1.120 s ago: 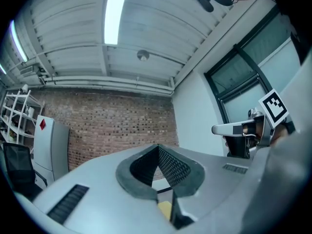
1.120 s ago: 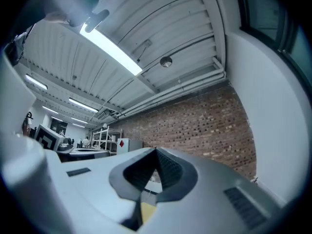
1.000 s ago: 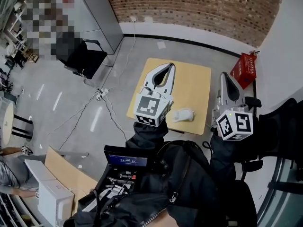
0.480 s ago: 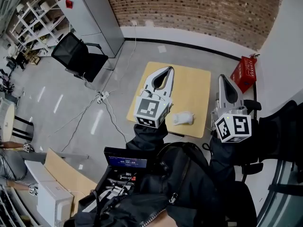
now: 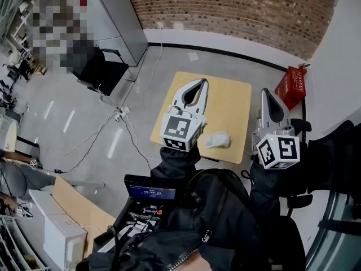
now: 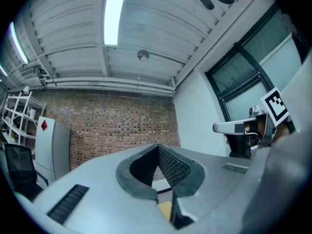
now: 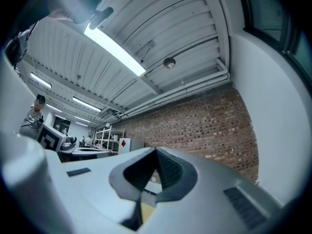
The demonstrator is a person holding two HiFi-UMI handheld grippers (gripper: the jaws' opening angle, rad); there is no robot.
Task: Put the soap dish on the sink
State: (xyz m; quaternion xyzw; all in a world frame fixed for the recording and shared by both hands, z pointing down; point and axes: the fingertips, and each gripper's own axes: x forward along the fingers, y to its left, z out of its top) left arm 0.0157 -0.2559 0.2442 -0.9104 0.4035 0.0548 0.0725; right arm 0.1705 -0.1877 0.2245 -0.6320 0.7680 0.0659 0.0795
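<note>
A small white object (image 5: 217, 140), the soap dish by its look, lies near the front right of a light wooden table (image 5: 225, 100) standing on the floor well below me. No sink shows in any view. My left gripper (image 5: 201, 82) is held in the air over the table's left half, its jaws shut with nothing between them (image 6: 157, 146). My right gripper (image 5: 265, 90) hovers past the table's right edge, also shut and empty (image 7: 156, 151). Both point slightly upward toward the brick wall (image 5: 237, 4). Neither touches the white object.
A red box (image 5: 291, 83) stands on the floor right of the table. A black chair (image 5: 98, 69) and a grey cabinet (image 5: 115, 18) are at the back left, with cables (image 5: 121, 113) on the floor. A small screen (image 5: 150, 189) and a cardboard box (image 5: 67, 219) sit nearby.
Both grippers hold their places and stay shut. The white object lies where it was. Only the head view shifts slightly.
</note>
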